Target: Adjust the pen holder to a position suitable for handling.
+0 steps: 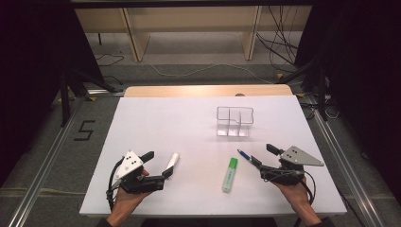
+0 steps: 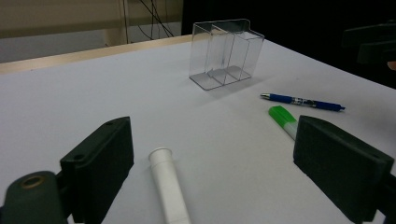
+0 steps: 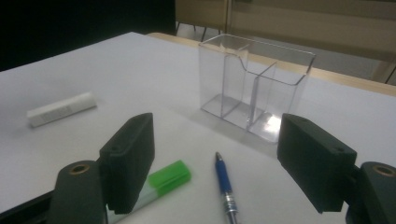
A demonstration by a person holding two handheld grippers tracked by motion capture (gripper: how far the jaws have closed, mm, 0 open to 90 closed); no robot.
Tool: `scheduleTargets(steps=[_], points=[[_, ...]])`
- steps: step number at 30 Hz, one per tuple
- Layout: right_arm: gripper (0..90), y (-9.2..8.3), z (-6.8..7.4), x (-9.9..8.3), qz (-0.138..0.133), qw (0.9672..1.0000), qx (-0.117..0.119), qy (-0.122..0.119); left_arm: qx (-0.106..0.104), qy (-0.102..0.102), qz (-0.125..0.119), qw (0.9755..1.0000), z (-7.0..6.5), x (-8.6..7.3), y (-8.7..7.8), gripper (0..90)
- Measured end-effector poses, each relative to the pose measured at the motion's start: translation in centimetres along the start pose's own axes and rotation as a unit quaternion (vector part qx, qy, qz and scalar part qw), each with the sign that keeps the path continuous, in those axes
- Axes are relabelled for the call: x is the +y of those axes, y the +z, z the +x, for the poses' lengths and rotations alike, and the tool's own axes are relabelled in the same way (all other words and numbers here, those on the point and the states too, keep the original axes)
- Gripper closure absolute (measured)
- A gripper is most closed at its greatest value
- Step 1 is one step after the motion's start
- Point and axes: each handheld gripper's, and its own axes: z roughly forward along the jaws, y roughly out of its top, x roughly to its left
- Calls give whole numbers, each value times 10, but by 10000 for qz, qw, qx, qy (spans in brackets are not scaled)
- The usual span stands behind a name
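**Ana:** High view first: why are both hands parked at the near edge of the white table (image 1: 142, 123)?

**Ben:** Each seems lined up on its own item. The left gripper (image 1: 160, 164) has its jaws apart around the near end of the white tube (image 1: 173, 161), which lies flat between them, touching neither pad as far as I can tell. The right gripper (image 1: 265, 156) also stands apart, with the blue pen (image 1: 244, 155) lying flat on the table between its jaws, not clamped.

**Ana:** And the clear organizer (image 1: 234, 121)?

**Ben:** It stands upright farther back, well apart from both hands, and looks empty. My guess is that's where things go, which is why the open top faces up and the items lie loose in front of it.

**Ana:** What does the pen look like?

**Ben:** From the right gripper view, a slim blue barrel with a silver section, the blue end pointing toward the organizer. A green highlighter (image 3: 163, 182) lies just beside it, its cap next to the left-hand jaw.
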Motion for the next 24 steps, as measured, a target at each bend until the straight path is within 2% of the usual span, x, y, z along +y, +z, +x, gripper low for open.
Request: scheduleTargets(steps=[3, 9, 17, 24], points=[[303, 1, -7, 4, -4, 9999, -54, 136, 3, 1, -6, 10000, 0, 0, 0, 118], [394, 14, -23, 13, 78, 9997, -163, 167, 50, -3, 7, 10000, 1, 0, 0, 118], [604, 34, -42, 19, 257, 9976, -623, 129, 49, -17, 6, 10000, 2, 0, -1, 118], [768, 53, -65, 25, 429, 9943, -875, 431, 69, -13, 20, 10000, 2, 0, -1, 119]])
